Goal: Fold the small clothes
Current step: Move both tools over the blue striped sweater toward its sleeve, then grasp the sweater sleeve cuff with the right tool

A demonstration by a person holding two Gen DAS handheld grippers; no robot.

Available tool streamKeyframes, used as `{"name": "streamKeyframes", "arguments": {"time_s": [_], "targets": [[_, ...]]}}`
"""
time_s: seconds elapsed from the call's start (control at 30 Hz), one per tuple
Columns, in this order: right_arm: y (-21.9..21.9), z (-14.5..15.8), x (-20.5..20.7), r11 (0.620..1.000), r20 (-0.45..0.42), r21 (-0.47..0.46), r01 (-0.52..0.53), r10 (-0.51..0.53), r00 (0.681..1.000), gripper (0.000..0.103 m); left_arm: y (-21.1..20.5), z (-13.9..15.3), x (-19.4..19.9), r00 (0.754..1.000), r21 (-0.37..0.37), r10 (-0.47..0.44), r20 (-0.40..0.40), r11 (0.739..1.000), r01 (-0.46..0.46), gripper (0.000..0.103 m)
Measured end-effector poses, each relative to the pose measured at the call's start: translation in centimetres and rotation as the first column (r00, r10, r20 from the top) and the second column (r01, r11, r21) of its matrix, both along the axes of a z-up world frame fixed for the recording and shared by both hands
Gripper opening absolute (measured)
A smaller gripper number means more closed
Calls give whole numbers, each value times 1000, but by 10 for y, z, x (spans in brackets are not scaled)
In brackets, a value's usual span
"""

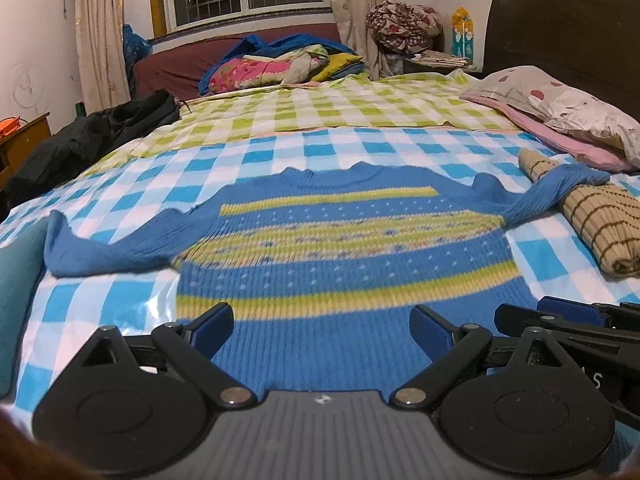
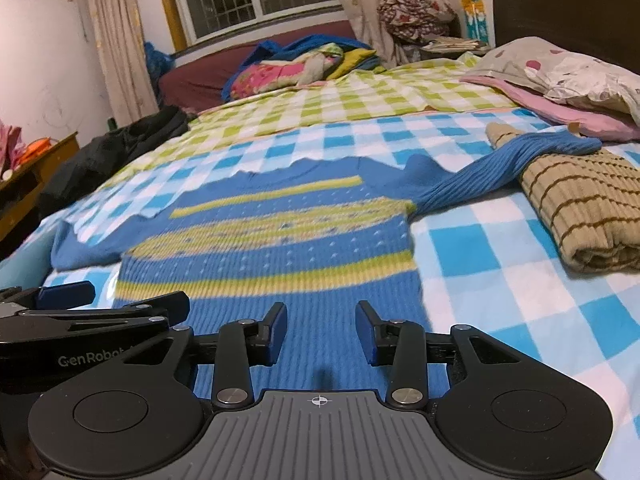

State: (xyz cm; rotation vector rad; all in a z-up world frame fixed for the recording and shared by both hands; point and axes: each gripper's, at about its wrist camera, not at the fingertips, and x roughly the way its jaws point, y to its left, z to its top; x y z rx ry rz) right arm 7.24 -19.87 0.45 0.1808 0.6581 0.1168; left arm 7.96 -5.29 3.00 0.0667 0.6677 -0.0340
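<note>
**Blue sweater spread flat, both grippers at its hem**

A blue knit sweater with yellow-green stripes [image 1: 344,240] lies flat on the blue-and-white checked bedsheet [image 1: 100,312], its 2 sleeves spread outward. One sleeve drapes over a folded tan striped knit garment [image 2: 580,216]. The left gripper [image 1: 322,330] and right gripper [image 2: 321,332] hover side by side over the hem, jaws parted and gripping nothing.

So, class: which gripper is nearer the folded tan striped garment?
Right. The right gripper sits over the blue sweater's hem, nearer the tan striped garment; the left gripper is beyond it.
</note>
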Motion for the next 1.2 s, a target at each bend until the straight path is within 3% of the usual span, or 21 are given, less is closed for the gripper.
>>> {"name": "streamKeyframes", "arguments": {"time_s": [0.57, 1.2], "targets": [[-12, -3, 52, 1000, -11, 21, -5, 5, 1000, 36, -11, -1, 48, 1000, 16, 2, 1, 1000, -2, 99], [-88, 11, 121, 992, -12, -7, 124, -124, 992, 36, -85, 10, 119, 987, -40, -156, 39, 987, 157, 100]]}}
